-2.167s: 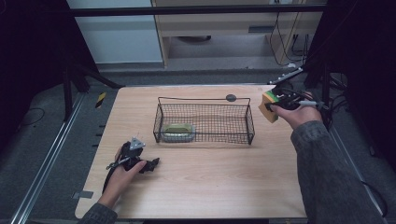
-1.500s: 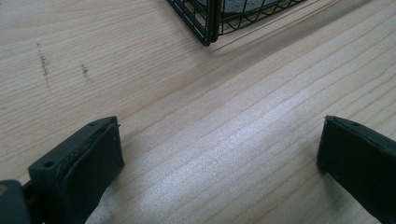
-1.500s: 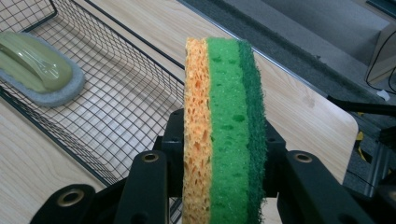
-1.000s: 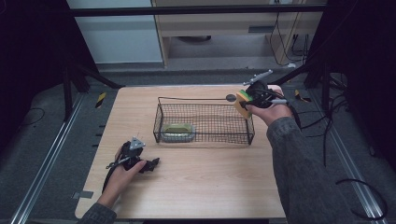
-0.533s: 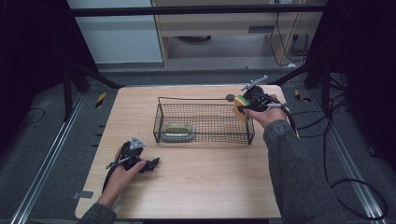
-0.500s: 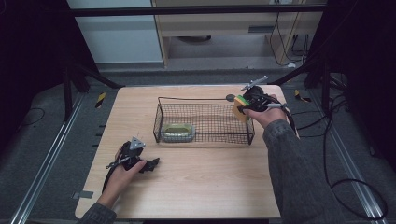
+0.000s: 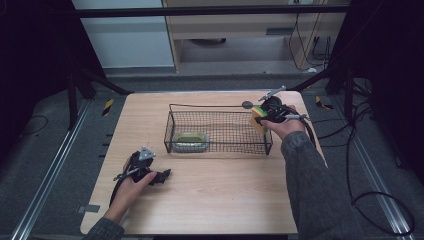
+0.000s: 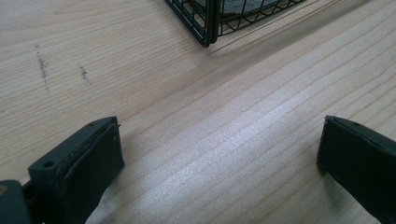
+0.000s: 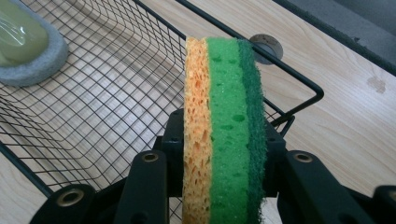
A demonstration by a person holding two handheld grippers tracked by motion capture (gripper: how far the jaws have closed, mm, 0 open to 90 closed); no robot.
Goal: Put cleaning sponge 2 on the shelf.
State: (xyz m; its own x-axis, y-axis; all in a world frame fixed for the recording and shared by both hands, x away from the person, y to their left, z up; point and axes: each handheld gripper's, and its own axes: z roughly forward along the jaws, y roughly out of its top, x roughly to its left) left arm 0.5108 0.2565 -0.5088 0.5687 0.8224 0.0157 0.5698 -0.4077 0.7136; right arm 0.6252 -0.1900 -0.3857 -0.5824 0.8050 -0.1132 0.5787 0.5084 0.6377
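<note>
Since roughly two seconds ago the sponge (image 7: 257, 118) has been carried from outside the right end of the wire basket (image 7: 218, 149) to its right end, at about 3 o'clock of the basket in the high view; over the last half second little further shift is seen. From this it is judged that the carry is nearly done and only a lowering and release into the basket remain. The sponge is clamped in the right gripper (image 9: 224, 154), held on edge, its orange face against one jaw and its dark green scourer face against the other, the bright green layer between; most of it stands out beyond the jaw tips toward 12 o'clock in the right gripper view. The basket mesh is seen beneath and behind it, with the rim corner passing just behind the scourer side. Whether the sponge sits fully inside the rim line cannot be told. A grey-edged pad with a pale green top (image 9: 25, 49) is seen lying in the basket at 10 o'clock, well apart from the sponge. The left gripper (image 7: 150, 172) is rested on the table (image 7: 225, 200) at about 7 o'clock of the basket, unmoved, jaws spread wide with nothing but bare wood between them.
</note>
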